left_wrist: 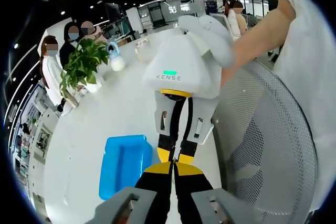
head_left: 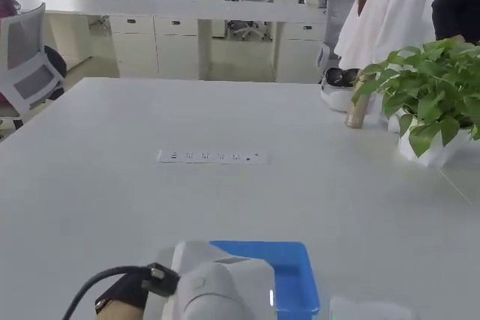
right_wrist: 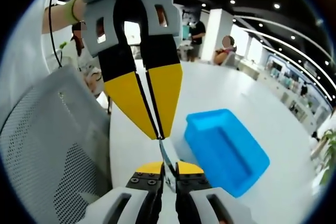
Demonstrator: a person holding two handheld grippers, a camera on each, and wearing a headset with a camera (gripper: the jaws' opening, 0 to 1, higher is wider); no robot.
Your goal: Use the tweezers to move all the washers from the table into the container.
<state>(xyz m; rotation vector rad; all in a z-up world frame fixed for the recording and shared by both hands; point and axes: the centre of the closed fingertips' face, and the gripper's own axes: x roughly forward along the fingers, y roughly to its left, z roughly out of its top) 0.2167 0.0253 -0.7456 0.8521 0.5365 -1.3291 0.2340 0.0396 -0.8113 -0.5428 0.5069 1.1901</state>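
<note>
- The right claw (right_wrist: pixel 169 169) has its black, yellow-tipped jaws pressed in on thin silvery metal tweezers (right_wrist: pixel 167 161), which stand up between them.
- The left claw (right_wrist: pixel 159 136) meets it tip to tip from the opposite side, its jaws closed to a hairline gap. Its tip touches the tweezers' far end, but I cannot tell whether it grips them.
- Just to the right of the right claw's tips, the blue rectangular plastic container (right_wrist: pixel 226 150) sits open side up on the table.
- To that claw's left stands a grey mesh chair back (right_wrist: pixel 52 156).
- Under both claws spreads the plain white table (head_left: pixel 150 207). Farther ahead lies a white power strip (head_left: pixel 212 157), and well off to the right is a leafy green plant in a white pot (head_left: pixel 431 95).
- Beyond the table are rows of white desks and cabinets (head_left: pixel 157 43), ceiling spotlights and standing people.
</note>
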